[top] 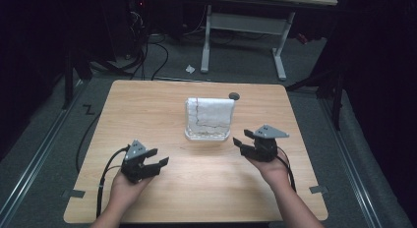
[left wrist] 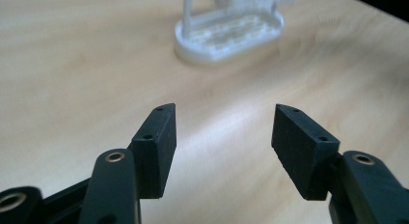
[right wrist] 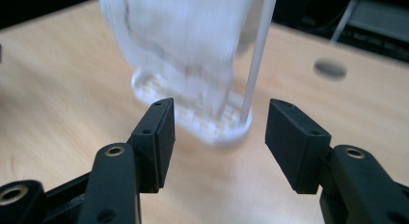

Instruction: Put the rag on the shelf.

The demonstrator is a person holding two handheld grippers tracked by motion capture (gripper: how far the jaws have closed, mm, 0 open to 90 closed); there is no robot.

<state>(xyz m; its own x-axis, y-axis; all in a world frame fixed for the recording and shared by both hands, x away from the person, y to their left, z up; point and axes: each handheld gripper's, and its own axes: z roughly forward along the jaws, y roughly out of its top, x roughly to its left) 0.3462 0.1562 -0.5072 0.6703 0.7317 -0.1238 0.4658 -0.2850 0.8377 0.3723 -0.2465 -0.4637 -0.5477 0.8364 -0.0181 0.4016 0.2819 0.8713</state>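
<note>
Left tongs (top: 156,166) wide apart and empty, nothing between the jaws in the left gripper view (left wrist: 222,137), bare wood beneath. Right tongs (top: 244,140) likewise spread and holding nothing, pads (right wrist: 155,139) clear of everything in the right gripper view. Both resting low over the near half of the desk (top: 147,105), one in each hand, left hand (top: 125,188) at about 7 o'clock of the desk's centre, right hand (top: 270,169) at about 4 o'clock. Beyond them, standing upright near the desk's middle, a white cloth (top: 210,112) draped over a small white rack (top: 206,135) with an oval base. From the left tongs, toward 1 o'clock and well apart; seen along those jaws, only the base and one post (left wrist: 226,33), off toward 12 o'clock. From the right tongs, toward 10 o'clock and near; along those jaws, cloth (right wrist: 183,40) and one thin upright post (right wrist: 258,55) straight ahead at 12 o'clock, base rim (right wrist: 212,130) just past the fingertips. Long axis of rack and cloth running 9 to 3 o'clock across the desk, so the right tongs facing its right-hand end. Probably the nearer, better-placed one for a first pinch at the cloth's edge or that post.
</note>
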